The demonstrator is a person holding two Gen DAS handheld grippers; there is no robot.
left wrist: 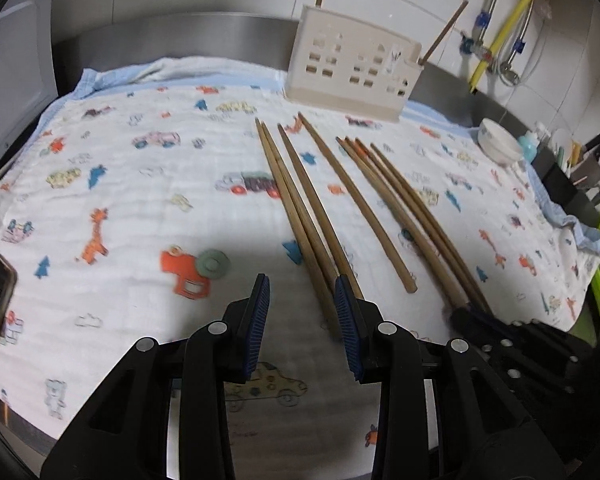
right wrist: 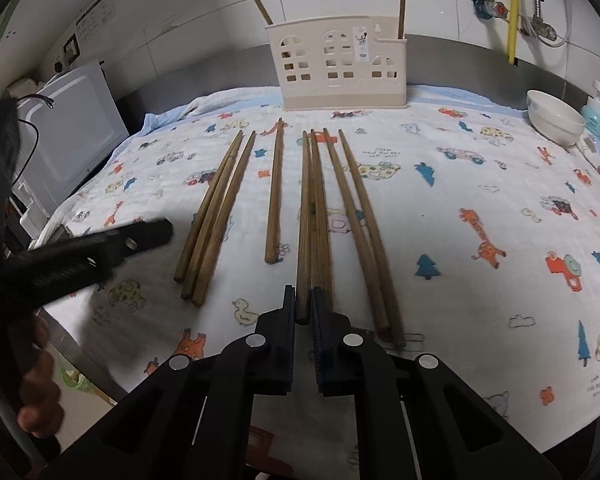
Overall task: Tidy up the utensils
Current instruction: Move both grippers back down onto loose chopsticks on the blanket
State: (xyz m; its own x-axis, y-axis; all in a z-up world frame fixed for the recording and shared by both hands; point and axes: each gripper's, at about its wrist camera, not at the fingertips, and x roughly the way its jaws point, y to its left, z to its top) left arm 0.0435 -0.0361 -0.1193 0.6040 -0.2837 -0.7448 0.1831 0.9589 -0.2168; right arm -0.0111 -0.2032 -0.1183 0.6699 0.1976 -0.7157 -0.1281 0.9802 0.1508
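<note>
Left gripper [left wrist: 302,296] hovered part-open, holding nothing, over the butt ends of the left bundle of chopsticks [left wrist: 296,208], which lay just inside its right pad with their long axes running away toward the holder [left wrist: 350,64]. Right gripper [right wrist: 303,308] was clamped narrow on the butt of one chopstick [right wrist: 305,216] in the middle group, aligned with its fingers.

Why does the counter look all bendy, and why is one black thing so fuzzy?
Both wrist views use fisheye lenses, so the steel counter edge curves and the corners go dark. In the right wrist view the left tool is smeared by blur at the left; the chopsticks stay sharp. In the left wrist view a soft shadow lies on the cloth.
</note>
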